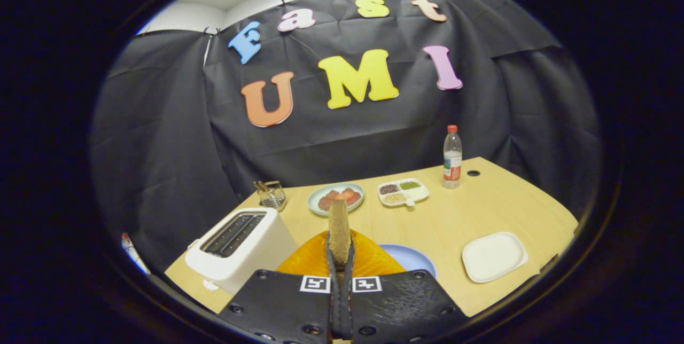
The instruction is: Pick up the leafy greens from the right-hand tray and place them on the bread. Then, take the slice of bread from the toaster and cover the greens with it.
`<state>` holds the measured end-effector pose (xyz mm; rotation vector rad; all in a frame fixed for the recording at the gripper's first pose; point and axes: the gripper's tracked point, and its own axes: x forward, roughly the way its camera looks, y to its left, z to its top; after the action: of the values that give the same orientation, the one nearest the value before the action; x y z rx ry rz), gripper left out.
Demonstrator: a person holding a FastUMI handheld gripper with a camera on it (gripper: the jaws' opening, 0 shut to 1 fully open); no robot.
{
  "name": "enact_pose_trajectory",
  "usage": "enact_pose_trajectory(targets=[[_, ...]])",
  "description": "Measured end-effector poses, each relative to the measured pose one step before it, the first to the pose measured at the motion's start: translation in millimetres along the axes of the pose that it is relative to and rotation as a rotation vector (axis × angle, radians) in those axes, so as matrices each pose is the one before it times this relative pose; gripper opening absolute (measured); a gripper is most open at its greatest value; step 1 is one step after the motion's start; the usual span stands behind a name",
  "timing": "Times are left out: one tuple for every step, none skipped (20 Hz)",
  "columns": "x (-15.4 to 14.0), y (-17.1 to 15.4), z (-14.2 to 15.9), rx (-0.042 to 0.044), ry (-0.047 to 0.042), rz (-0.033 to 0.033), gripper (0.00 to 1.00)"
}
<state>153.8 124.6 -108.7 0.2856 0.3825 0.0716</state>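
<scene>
My gripper (340, 248) is shut on a brown slice of bread (339, 224), which stands upright and edge-on between the two fingers. It hangs above an orange dish (374, 261) that lies just under and ahead of the fingers, with much of it hidden by the gripper body. To the left of the fingers stands the white toaster (240, 248), its two dark slots showing no bread. The white tray (494, 256) on the right looks bare.
A blue plate (414, 258) lies beside the orange dish. Beyond the fingers are a pale plate of red and brown food (336, 198), a divided white dish of seasonings (403, 192), a plastic bottle (452, 157) and a small glass holder (272, 194).
</scene>
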Motion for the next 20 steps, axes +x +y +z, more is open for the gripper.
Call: enact_pose_trajectory(targets=[[5.18,-0.17,-7.2,0.00175,0.00823,-0.00031,0.0],[4.35,0.04,-6.43,0.00739,0.00715,0.00094,0.0],[3.86,0.21,-5.82,0.01031,0.00556,-0.00078,0.0],[2.96,-0.9,-4.49,0.01445,0.00445,-0.00073,0.0],[1.74,-1.21,-3.83,0.01937,0.00349,0.00229,0.0],[1.76,-1.63,-2.35,0.02253,0.00209,0.00235,0.0],[0.91,-2.94,-3.09,0.02058,0.00288,0.00051,0.0],[1.08,-4.26,-1.94,0.02242,0.00302,0.00121,0.0],[2.12,-2.62,-1.78,0.02323,0.0021,0.0055,0.0],[2.18,-2.72,-1.76,0.02014,0.00331,0.00371,0.0],[1.24,-5.2,-2.01,0.01765,0.00437,-0.00004,0.0],[1.42,-5.26,-2.05,0.01032,0.00887,-0.00357,0.0],[2.04,-5.55,-1.96,0.00603,0.00527,-0.00534,0.01],[-0.28,-6.58,-1.18,-0.00358,0.00468,-0.01179,0.01],[0.6,-5.43,-0.39,-0.00592,-0.00144,-0.01142,0.03],[-0.71,-5.23,-0.31,-0.00698,0.00109,-0.00887,0.03],[1.4,-5.2,-1.83,-0.0093,0.00639,-0.0079,0.06],[-2.18,-3.19,-1.7,-0.00332,0.00717,-0.00072,0.1],[1.84,-5.44,-1.59,-0.00263,0.00803,-0.00501,0.13],[1.22,-4.08,-0.97,-0.00273,0.00823,-0.00949,0.17]])
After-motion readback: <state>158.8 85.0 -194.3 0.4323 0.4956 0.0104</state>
